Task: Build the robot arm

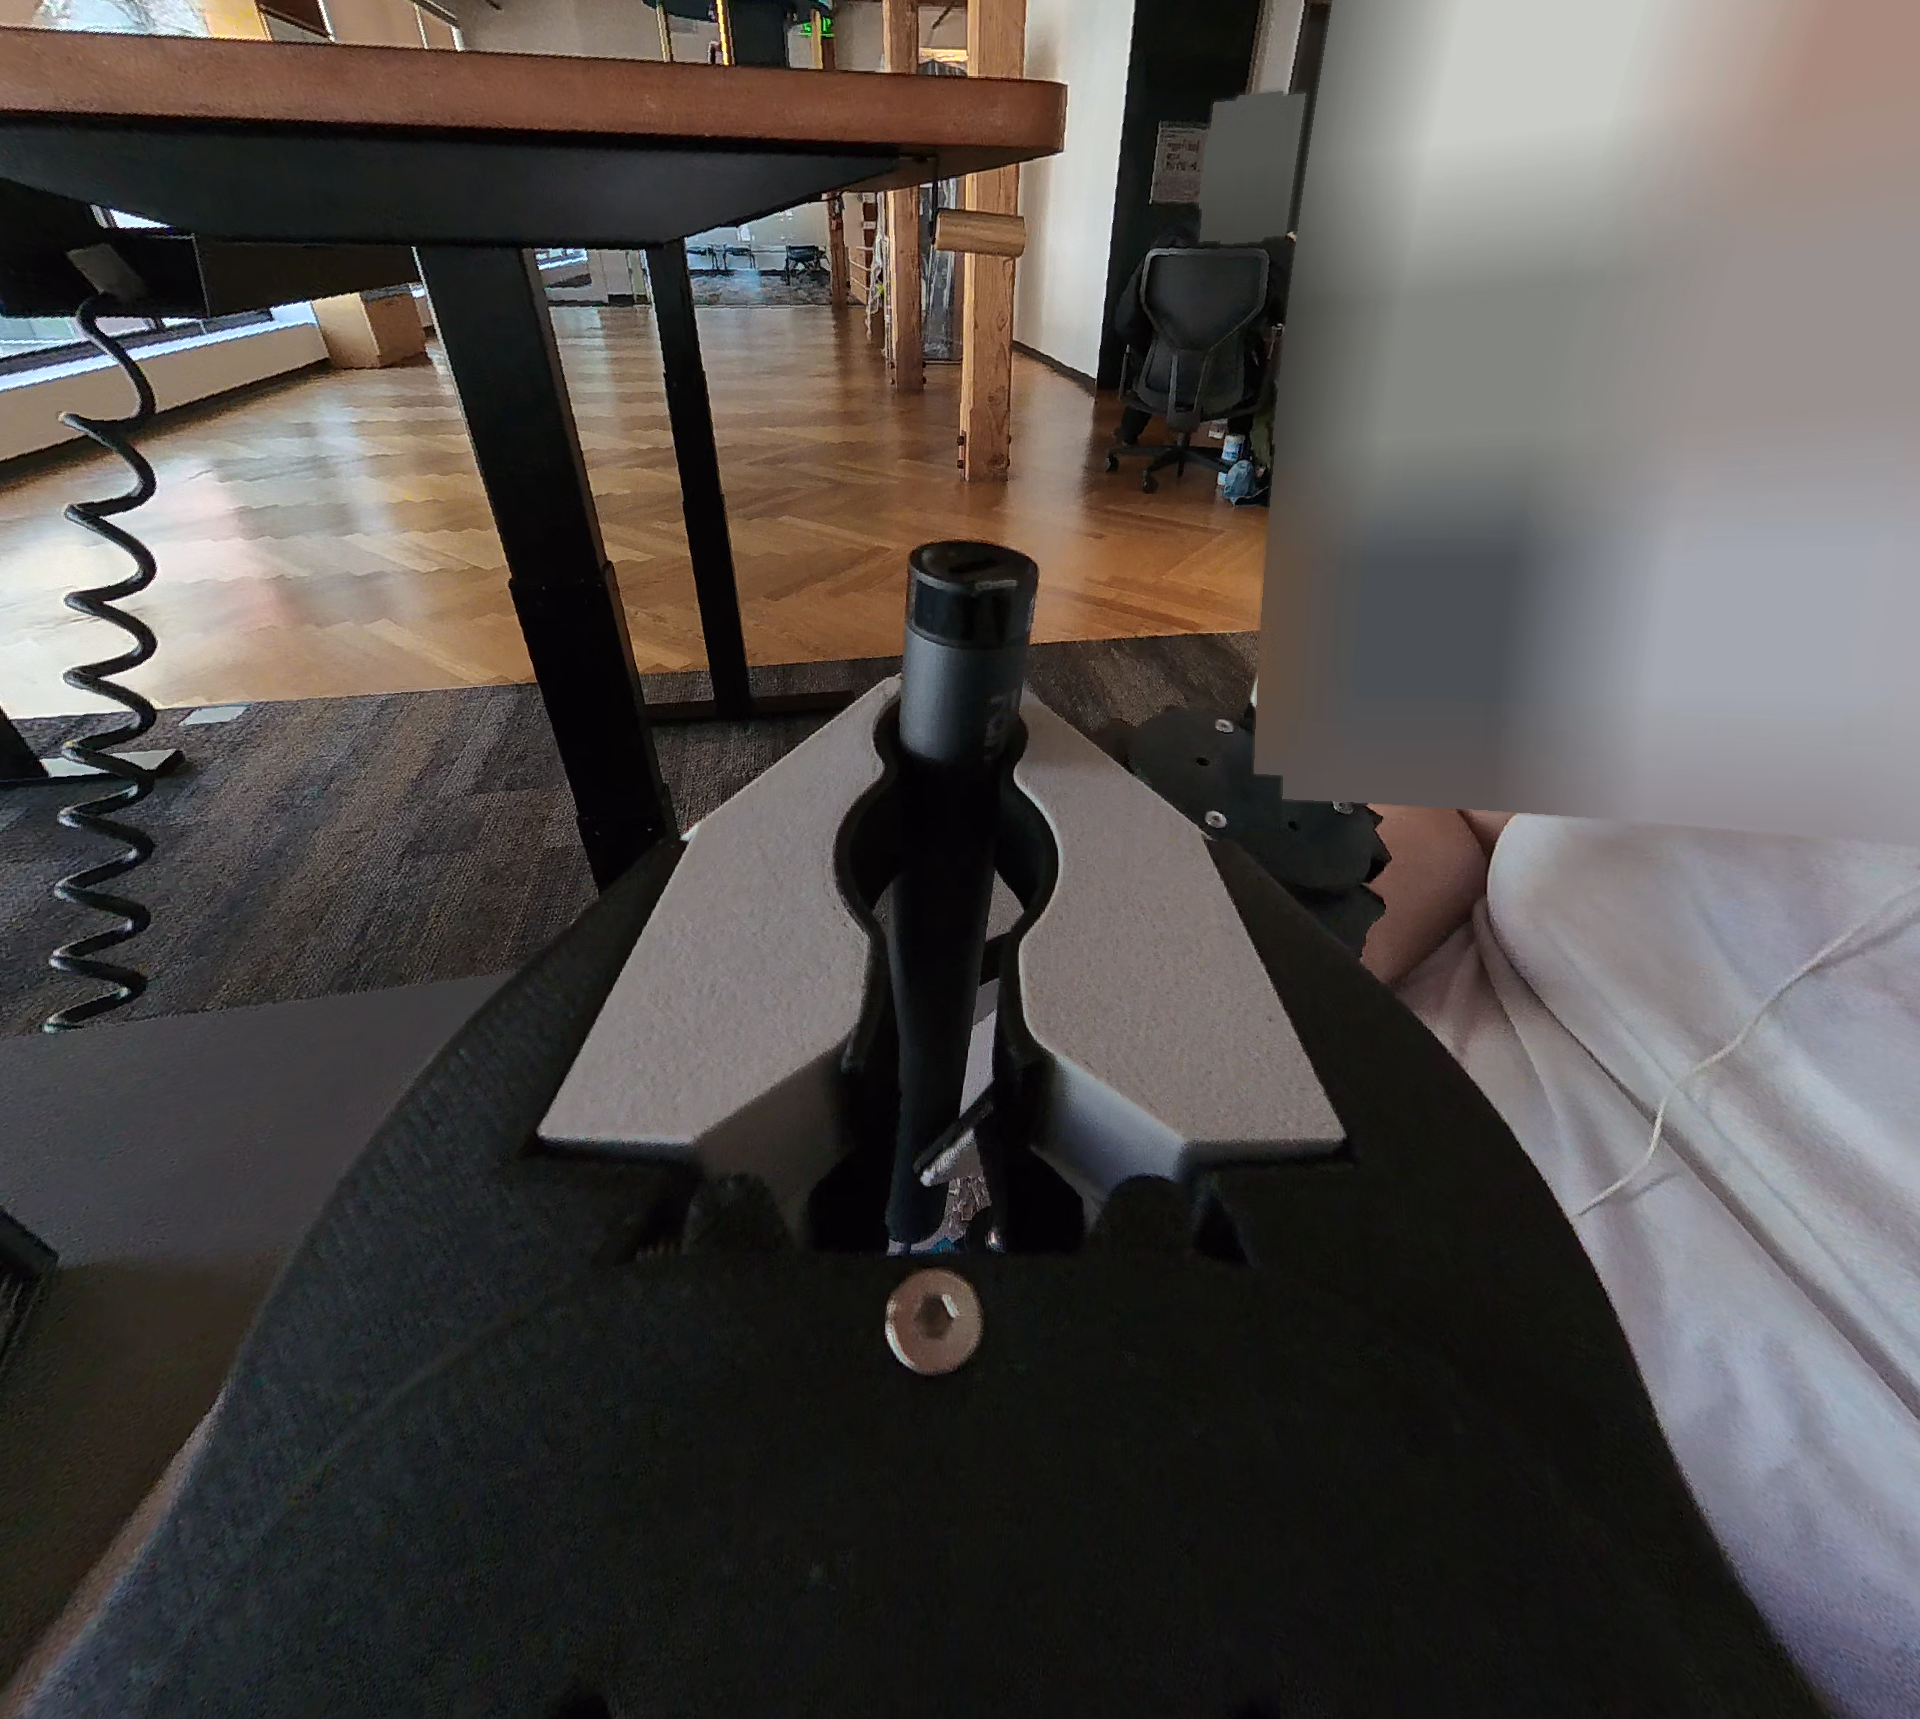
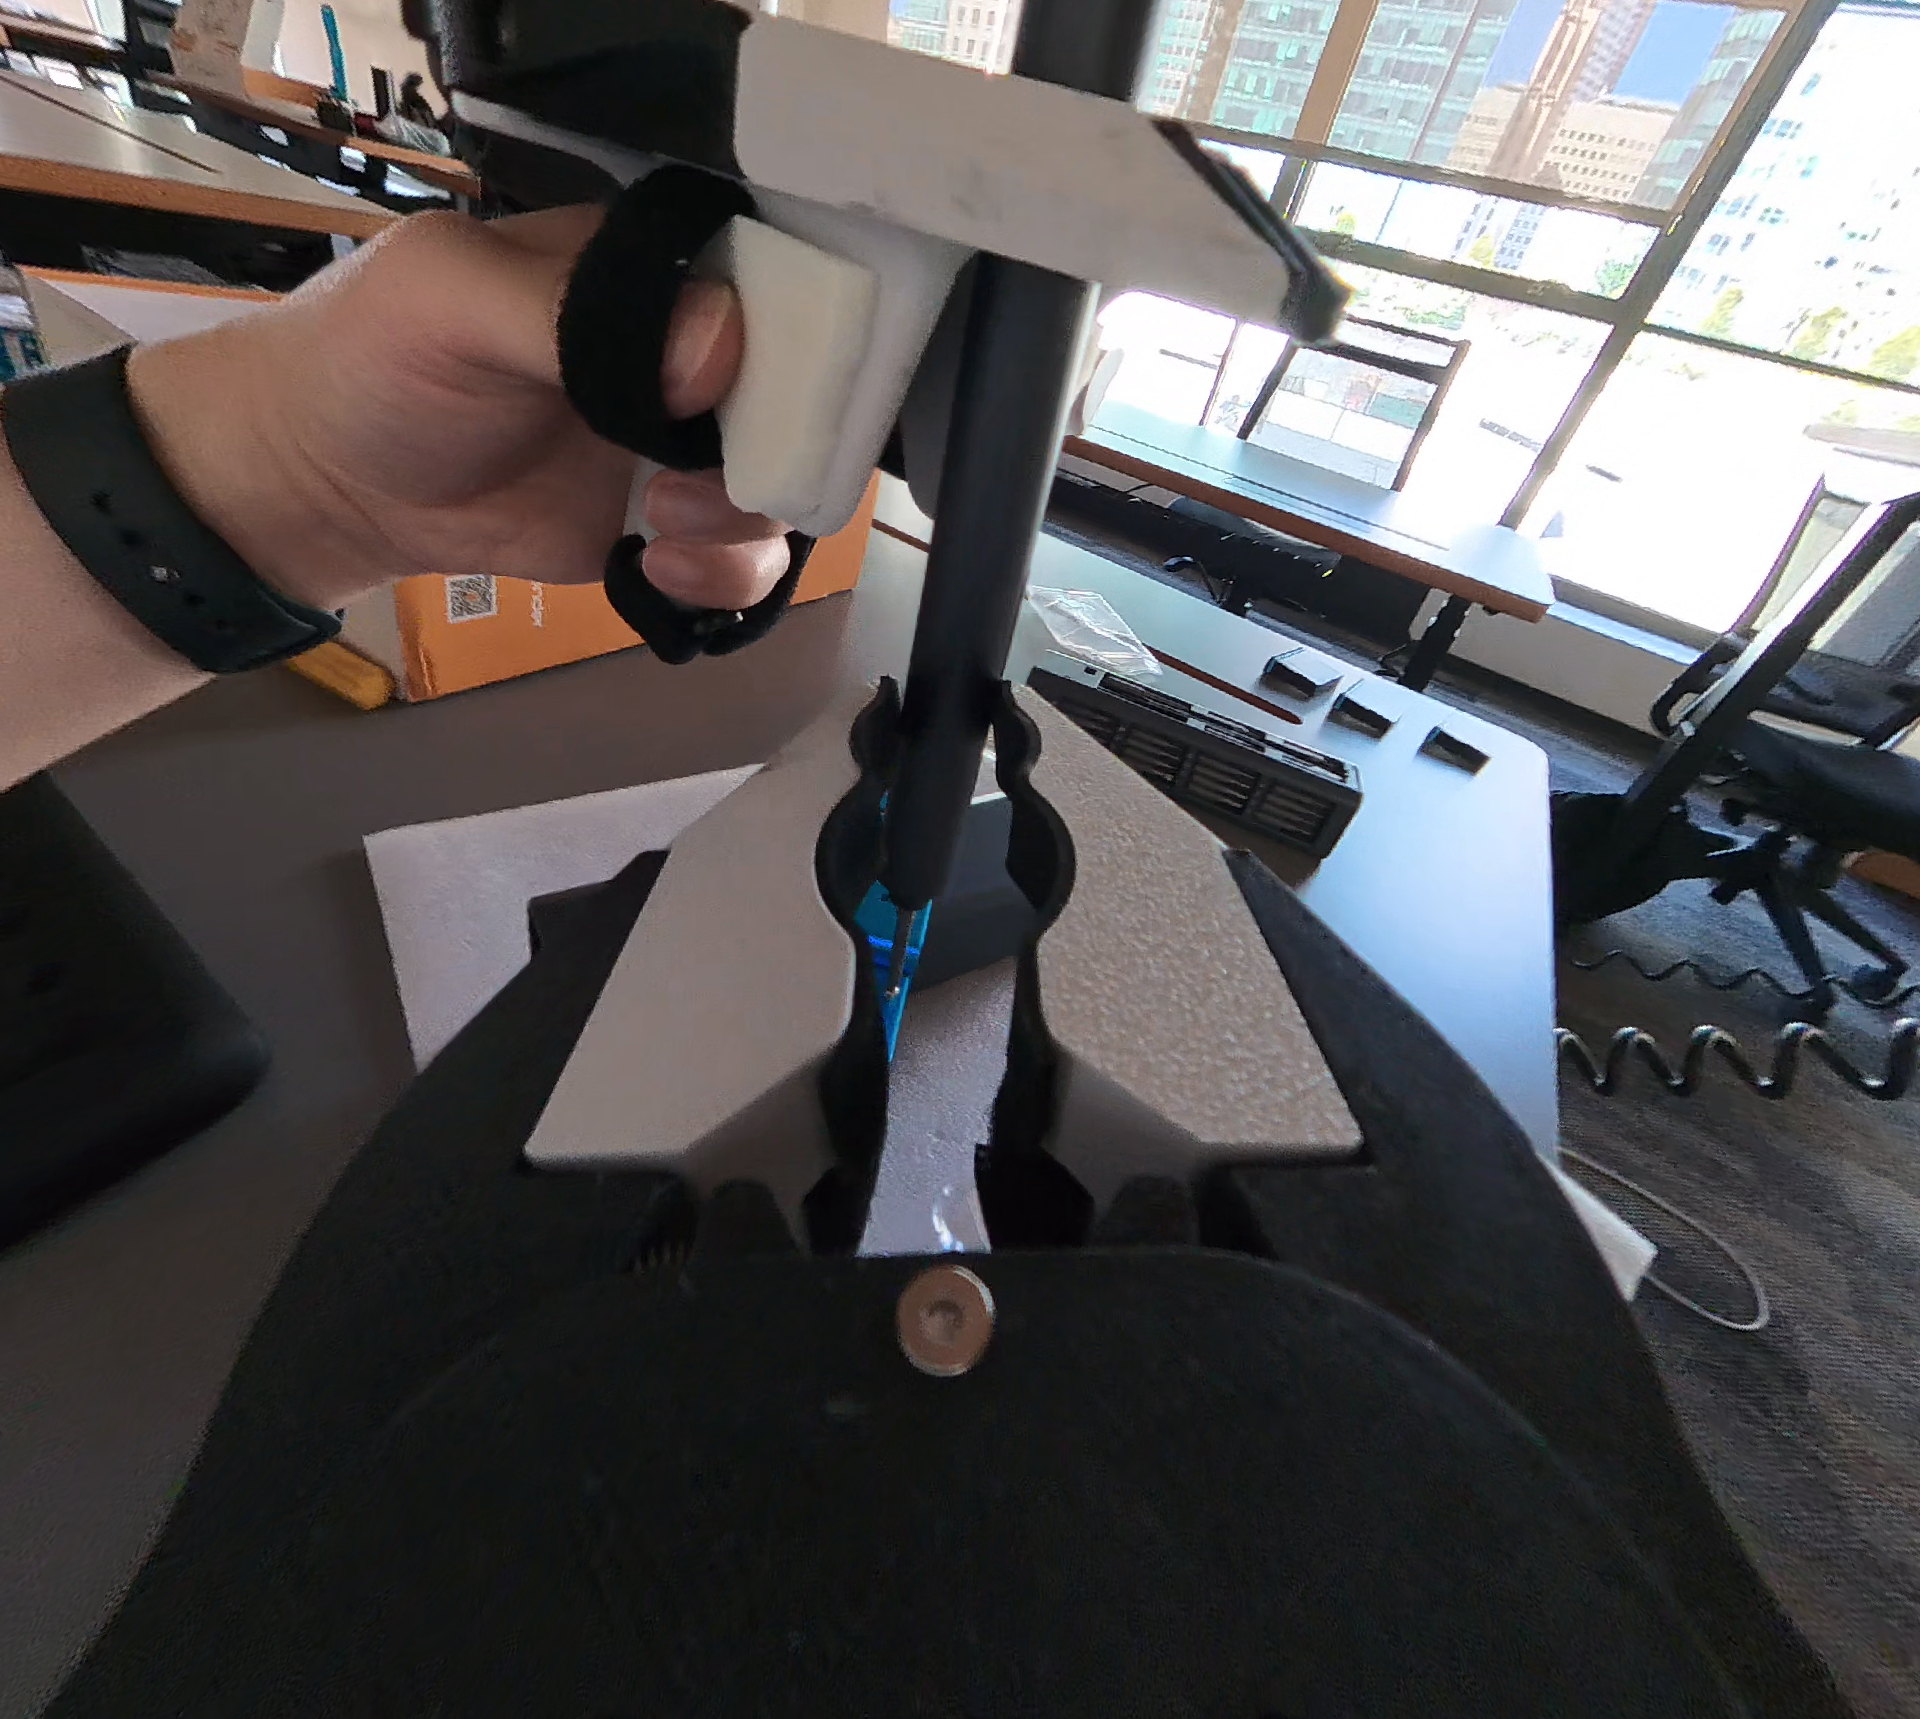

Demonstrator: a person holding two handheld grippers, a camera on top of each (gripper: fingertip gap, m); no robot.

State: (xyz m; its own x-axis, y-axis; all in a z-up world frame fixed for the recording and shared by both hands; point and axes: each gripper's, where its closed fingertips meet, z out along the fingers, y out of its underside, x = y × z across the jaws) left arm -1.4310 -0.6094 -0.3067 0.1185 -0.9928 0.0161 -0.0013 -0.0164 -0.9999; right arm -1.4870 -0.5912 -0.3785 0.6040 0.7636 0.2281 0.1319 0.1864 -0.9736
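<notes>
My left gripper (image 1: 956, 703) is shut on a dark grey pen-shaped electric screwdriver (image 1: 966, 630), whose butt end sticks out past the fingertips. In the right wrist view a hand (image 2: 416, 402) holds the left gripper (image 2: 1195, 225) above, with the screwdriver (image 2: 997, 422) standing nearly upright. My right gripper (image 2: 940, 713) is closed around the screwdriver's lower shaft at the fingertip notches. The thin bit touches a blue part (image 2: 888, 921) beside a dark grey block (image 2: 977, 900) on a white sheet (image 2: 499, 900).
On the grey table (image 2: 260, 786) lie an orange box (image 2: 582, 620), a black slotted tray (image 2: 1205, 765) and small black pieces (image 2: 1361, 708). An office chair (image 2: 1818, 765) and coiled cable (image 2: 1714, 1056) are at right. The left wrist view shows a wooden desk (image 1: 520, 100). My hands' fingertips stand some 9 cm from each other.
</notes>
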